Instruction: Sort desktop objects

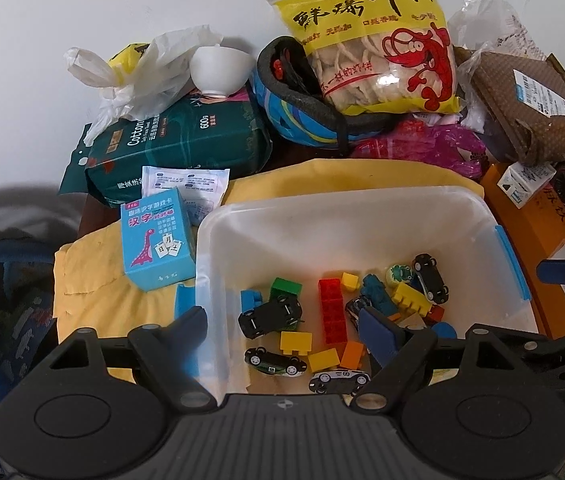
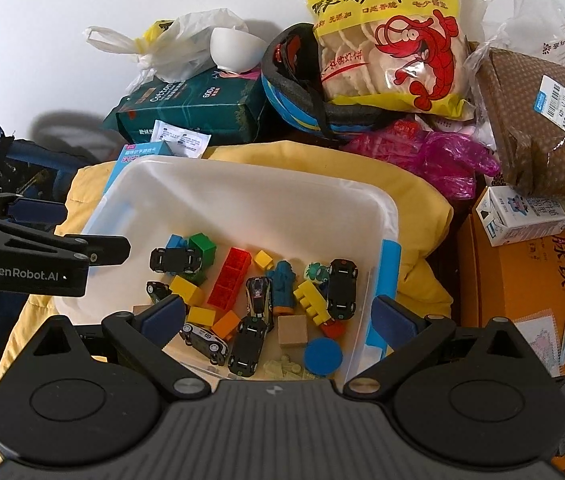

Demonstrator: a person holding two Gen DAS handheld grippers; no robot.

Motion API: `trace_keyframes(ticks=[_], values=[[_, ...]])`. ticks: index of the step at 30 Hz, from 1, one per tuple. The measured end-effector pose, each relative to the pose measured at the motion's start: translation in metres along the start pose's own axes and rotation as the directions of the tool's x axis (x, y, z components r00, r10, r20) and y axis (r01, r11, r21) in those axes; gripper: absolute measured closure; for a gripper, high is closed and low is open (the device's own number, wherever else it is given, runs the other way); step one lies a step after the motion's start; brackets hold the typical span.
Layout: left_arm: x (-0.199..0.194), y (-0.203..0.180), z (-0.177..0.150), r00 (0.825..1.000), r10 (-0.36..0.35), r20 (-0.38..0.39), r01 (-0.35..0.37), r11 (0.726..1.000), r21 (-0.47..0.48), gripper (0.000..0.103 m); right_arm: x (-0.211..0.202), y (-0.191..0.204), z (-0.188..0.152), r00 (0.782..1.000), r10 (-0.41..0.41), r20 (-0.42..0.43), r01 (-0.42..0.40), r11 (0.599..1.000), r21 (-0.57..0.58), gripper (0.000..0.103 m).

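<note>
Left gripper [image 1: 286,330]: wide open and empty; one finger stands outside the left wall of the bin, the other hangs inside it over the toys.
Right gripper [image 2: 278,316]: wide open, holding nothing; its left finger is over the bin's near end, its right finger outside the right wall by the blue latch.
Bin [image 1: 402,216]: translucent white plastic, lid off, resting on a yellow cloth [image 1: 90,260]; it is the landmark for everything below.
Inside the bin, near end: a white toy car [image 1: 338,380], a black and green toy car [image 1: 276,361], a blue disc [image 2: 323,356] and a tan cube [image 2: 292,330].
Inside the bin, middle: a red block [image 1: 332,310], yellow and orange bricks around it, a larger black toy car [image 1: 270,314] beside a green brick [image 1: 286,286].
Inside the bin, right side: another black car [image 1: 430,278], a teal figure [image 2: 284,286] and a small frog piece [image 2: 316,272].
Left of the bin: a blue card box [image 1: 154,240] with a pink dinosaur, lying on the cloth.
Right of the bin: an orange carton [image 2: 522,280] with a small milk box [image 2: 522,214] on top.
Behind the bin: a dark green cotton-tissue pack [image 1: 186,148] with a white bowl [image 1: 220,70] on top, a blue helmet [image 1: 298,108], and a yellow prawn-cracker bag [image 1: 378,40] leaning on it.
Far right behind the bin: a brown parcel [image 1: 530,100].
</note>
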State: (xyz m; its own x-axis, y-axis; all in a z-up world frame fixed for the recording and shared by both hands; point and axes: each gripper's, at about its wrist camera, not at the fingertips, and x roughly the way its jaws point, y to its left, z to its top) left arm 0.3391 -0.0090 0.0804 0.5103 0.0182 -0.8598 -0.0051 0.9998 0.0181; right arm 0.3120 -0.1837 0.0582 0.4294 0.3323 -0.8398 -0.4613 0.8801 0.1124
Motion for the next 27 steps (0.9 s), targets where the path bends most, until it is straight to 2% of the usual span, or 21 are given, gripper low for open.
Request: trace_keyframes(ticks=[27], values=[[-0.0004, 0.0038, -0.0023, 1.0, -0.002, -0.007, 0.002, 1.0, -0.006, 0.018, 0.0027, 0.0027, -0.0035, 1.0, -0.007, -0.008, 0.007, 1.0, 0.0, 0.001]])
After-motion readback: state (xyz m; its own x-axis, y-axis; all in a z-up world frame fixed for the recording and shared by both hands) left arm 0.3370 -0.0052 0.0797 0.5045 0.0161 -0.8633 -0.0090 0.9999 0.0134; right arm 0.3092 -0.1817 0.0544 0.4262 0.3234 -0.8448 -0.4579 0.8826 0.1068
